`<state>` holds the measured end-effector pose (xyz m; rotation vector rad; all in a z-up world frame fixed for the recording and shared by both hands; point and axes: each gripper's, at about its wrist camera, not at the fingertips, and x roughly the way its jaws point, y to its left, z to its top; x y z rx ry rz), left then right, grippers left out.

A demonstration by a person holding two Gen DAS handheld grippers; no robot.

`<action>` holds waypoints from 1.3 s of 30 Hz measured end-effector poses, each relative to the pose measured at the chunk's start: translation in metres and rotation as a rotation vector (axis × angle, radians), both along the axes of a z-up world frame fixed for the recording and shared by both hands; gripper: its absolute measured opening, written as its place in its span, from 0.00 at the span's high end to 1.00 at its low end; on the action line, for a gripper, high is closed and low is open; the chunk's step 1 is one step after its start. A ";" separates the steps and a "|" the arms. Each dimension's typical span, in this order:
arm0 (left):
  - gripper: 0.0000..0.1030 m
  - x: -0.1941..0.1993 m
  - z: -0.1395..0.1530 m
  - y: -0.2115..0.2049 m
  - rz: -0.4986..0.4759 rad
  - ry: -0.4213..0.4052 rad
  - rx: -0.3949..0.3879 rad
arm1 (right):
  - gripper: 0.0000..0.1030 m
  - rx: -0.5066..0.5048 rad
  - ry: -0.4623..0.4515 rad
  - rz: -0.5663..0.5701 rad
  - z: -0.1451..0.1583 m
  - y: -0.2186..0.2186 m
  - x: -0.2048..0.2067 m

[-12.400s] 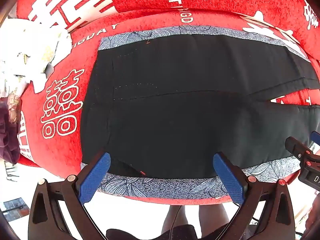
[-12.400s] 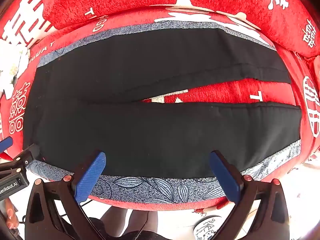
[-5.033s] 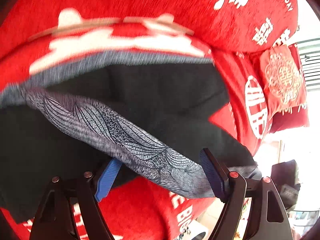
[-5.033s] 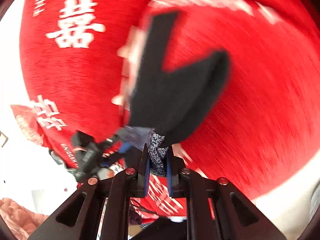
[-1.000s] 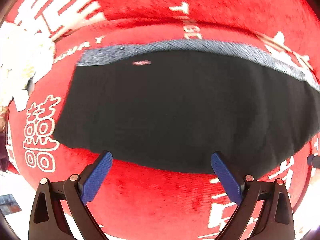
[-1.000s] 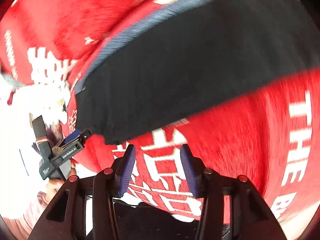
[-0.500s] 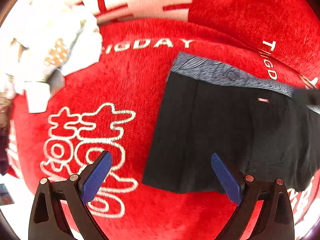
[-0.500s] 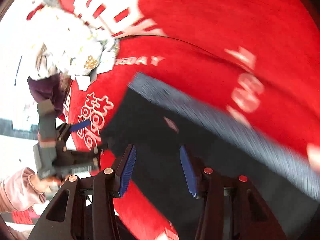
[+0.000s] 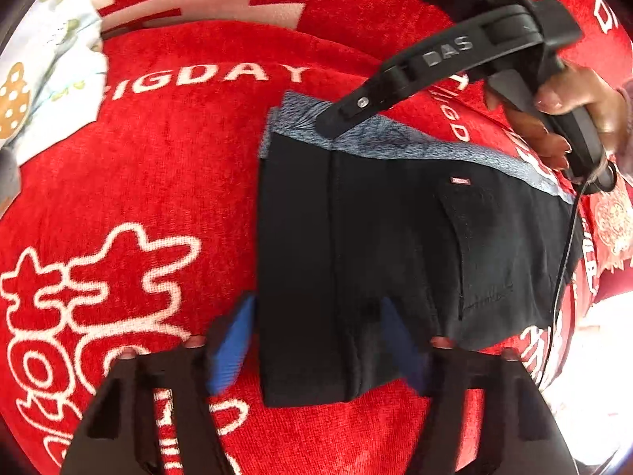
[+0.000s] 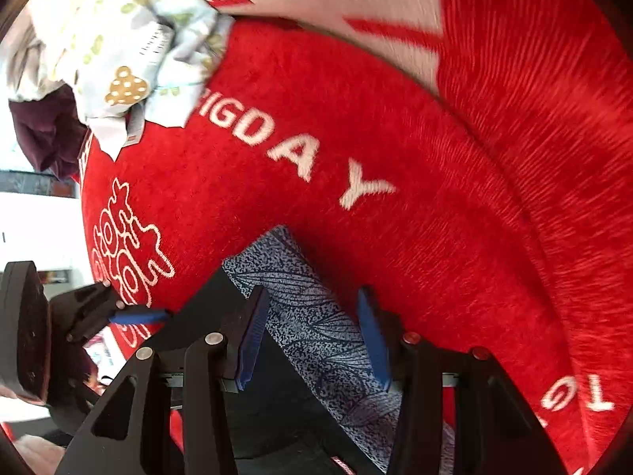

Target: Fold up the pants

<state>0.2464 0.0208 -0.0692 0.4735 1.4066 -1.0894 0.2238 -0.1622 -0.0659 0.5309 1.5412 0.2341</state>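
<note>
The black pants (image 9: 395, 237) lie folded on the red sofa cover (image 9: 138, 158), with a grey leaf-patterned stripe (image 9: 395, 142) along their far edge. My left gripper (image 9: 316, 340) straddles their near left corner. Its jaws are closing with the fabric between them, and the left pad (image 9: 233, 340) stands clear of the cloth edge. A hand (image 9: 554, 118) holds my right gripper over the far left corner. In the right wrist view my right gripper (image 10: 312, 340) is closing astride the patterned stripe (image 10: 316, 316), its pads apart from it. A blue pad (image 10: 138, 314) of the left gripper shows at the left.
A heap of pale printed clothes (image 10: 118, 39) and a dark maroon garment (image 10: 43, 134) lie at the sofa's left end. The sofa backrest (image 10: 534, 79) rises behind the pants. A red embroidered cushion (image 9: 613, 217) sits at the right.
Both pairs of jaws have narrowed. My right gripper swung across to the far left corner of the pants. My left gripper shifted slightly, so the near left corner now lies between its fingers.
</note>
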 end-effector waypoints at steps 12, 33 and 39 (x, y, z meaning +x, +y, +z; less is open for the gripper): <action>0.42 -0.003 0.007 0.027 0.057 -0.034 0.046 | 0.92 -0.041 -0.021 0.020 0.000 0.019 0.006; 0.31 -0.008 0.014 0.035 0.138 -0.098 0.119 | 0.34 -0.247 -0.071 -0.231 0.013 0.004 -0.002; 0.31 -0.001 0.043 0.034 0.160 -0.132 0.109 | 0.34 -0.248 -0.101 -0.405 0.062 -0.032 -0.070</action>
